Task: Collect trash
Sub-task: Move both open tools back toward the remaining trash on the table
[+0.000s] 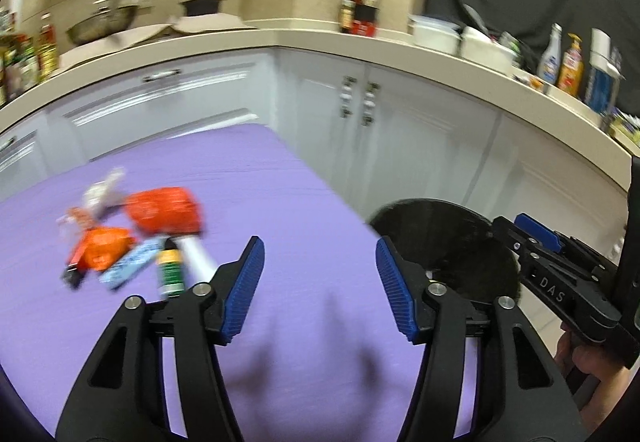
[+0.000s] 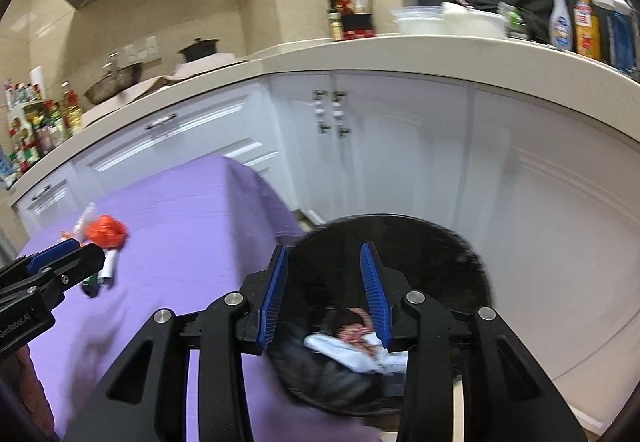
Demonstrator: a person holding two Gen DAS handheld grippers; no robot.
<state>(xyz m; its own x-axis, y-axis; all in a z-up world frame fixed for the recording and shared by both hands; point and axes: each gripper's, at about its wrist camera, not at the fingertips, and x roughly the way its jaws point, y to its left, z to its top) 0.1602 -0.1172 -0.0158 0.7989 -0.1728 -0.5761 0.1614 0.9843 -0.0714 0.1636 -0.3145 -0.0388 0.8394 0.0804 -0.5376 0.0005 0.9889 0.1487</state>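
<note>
Left wrist view: the trash pile (image 1: 132, 234) lies on the purple surface (image 1: 304, 242), well apart from the black bin (image 1: 444, 242) that stands just beyond the surface's edge. The pile comprises an orange-red packet (image 1: 164, 210), a crumpled orange wrapper (image 1: 102, 250), a pale blue wrapper (image 1: 130, 262), a small green-labelled bottle (image 1: 172, 268) and a white tube (image 1: 198, 254). Judged properties: wrappers are light, soft and slippery; grip across a crumpled fold. The bottle and tube appear stiff; grip mid-body. The left hand-held gripper (image 1: 320, 282) is wide open and empty, nearer the pile than the bin. The right hand-held gripper (image 2: 324, 298) is partly open and empty, above the bin, in which a white wrapper (image 2: 352, 352) already lies.
</note>
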